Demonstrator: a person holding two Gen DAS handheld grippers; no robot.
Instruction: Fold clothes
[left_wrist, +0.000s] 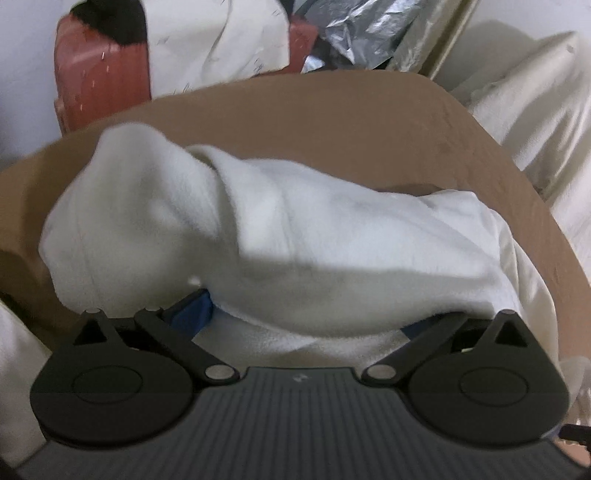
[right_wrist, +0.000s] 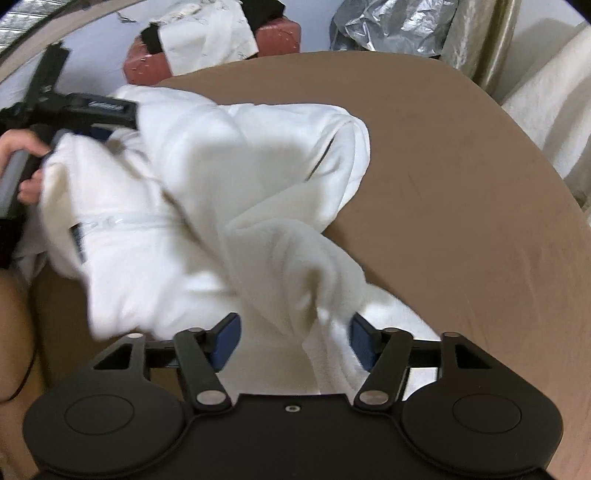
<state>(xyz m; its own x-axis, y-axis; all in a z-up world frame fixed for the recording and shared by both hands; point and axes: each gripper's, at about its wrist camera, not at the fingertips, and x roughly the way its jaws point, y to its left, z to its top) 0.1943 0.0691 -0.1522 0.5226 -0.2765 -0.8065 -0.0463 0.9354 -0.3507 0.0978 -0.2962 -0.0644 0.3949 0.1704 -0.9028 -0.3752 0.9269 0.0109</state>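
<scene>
A white fleece garment (left_wrist: 258, 236) with a zipper (right_wrist: 122, 221) lies bunched on a brown table (left_wrist: 369, 122). My left gripper (left_wrist: 306, 317) has its blue pads wide apart, with the fleece draped over and between them; the fingertips are mostly hidden under cloth. In the right wrist view the left gripper (right_wrist: 92, 129) sits at the garment's far left edge, held by a hand. My right gripper (right_wrist: 295, 339) is open with blue pads (right_wrist: 227, 343) apart, and a fold of the garment (right_wrist: 288, 266) lies between them.
A red suitcase (left_wrist: 99, 81) draped with white cloth stands behind the table. Crumpled silver foil (right_wrist: 399, 22) is at the back. A white covered seat (left_wrist: 535, 110) is to the right. The brown table (right_wrist: 461, 166) is bare on the right.
</scene>
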